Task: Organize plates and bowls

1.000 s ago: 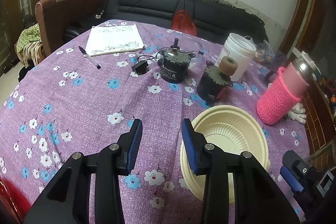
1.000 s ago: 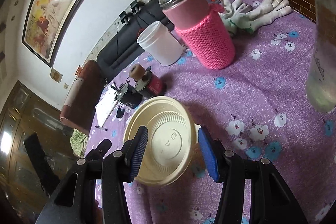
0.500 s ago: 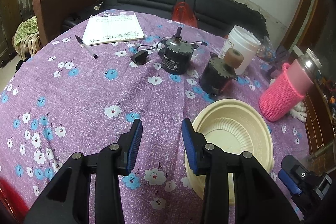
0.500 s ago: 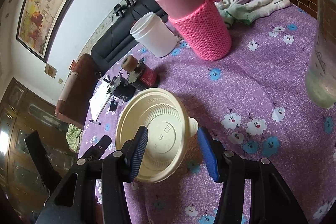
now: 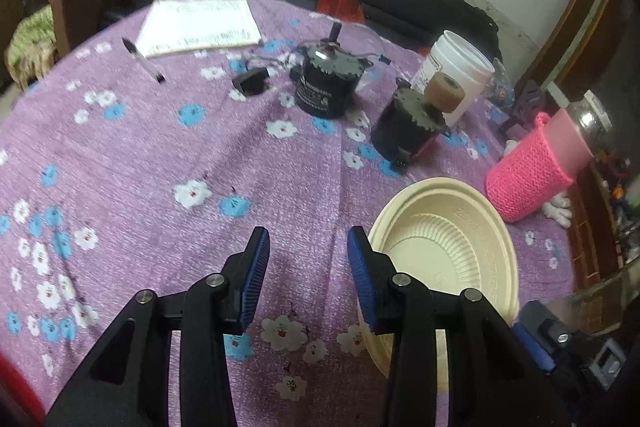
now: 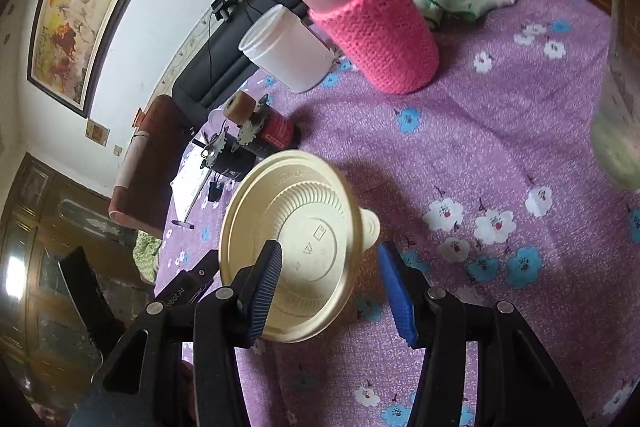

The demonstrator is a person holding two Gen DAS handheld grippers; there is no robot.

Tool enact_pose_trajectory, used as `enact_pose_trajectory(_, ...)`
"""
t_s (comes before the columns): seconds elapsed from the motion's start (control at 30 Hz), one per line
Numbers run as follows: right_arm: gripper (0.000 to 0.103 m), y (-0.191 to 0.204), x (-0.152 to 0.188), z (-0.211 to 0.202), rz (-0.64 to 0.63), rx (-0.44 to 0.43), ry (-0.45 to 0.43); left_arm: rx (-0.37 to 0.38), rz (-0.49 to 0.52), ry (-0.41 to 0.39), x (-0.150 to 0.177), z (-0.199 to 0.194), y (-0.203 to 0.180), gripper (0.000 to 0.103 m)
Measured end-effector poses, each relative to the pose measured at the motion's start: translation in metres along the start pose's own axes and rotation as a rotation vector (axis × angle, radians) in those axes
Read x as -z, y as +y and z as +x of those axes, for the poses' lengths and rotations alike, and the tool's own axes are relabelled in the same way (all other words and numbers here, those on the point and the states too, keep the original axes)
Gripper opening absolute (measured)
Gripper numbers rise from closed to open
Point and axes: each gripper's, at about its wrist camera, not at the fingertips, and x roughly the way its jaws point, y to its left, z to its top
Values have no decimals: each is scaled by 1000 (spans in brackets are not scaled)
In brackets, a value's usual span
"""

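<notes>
The left hand-held gripper is at the lower centre of its frame, its jaws wide apart and holding nothing, above the purple flowered cloth of the counter. The right hand-held gripper, low in its own frame, also has its jaws wide apart and grips nothing.

The cream disposable bowl lies at the lower right of the left view, just to the right of that gripper's right-hand finger, which overlaps its near rim; whether they touch is unclear. In the right view the same bowl fills the lower centre, tilted towards the camera, with the left-hand finger in front of its rim and most of the bowl left of the gap. A small cream tab or second rim pokes out at its right edge. The bowl is round, so it has no long axis. Both grippers are close to it and point forward at it; the right one looks nearer.

Beyond the bowl stand a pink knitted bottle, a white tub, two dark motors and a notepad.
</notes>
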Motion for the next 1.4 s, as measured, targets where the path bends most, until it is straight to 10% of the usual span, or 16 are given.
enact_pose_trajectory(0.13,53,1,0,0,6,-10,10,42,-24,6,-4,-8,3,39)
enact_pose_trajectory(0.23,53,5,-1,-5,-17,4,13,26,-15,-18,-6,-14,3,60)
enact_pose_trajectory(1.4,53,1,8,22,-14,71,75,112,14,161,6,13,-13,61)
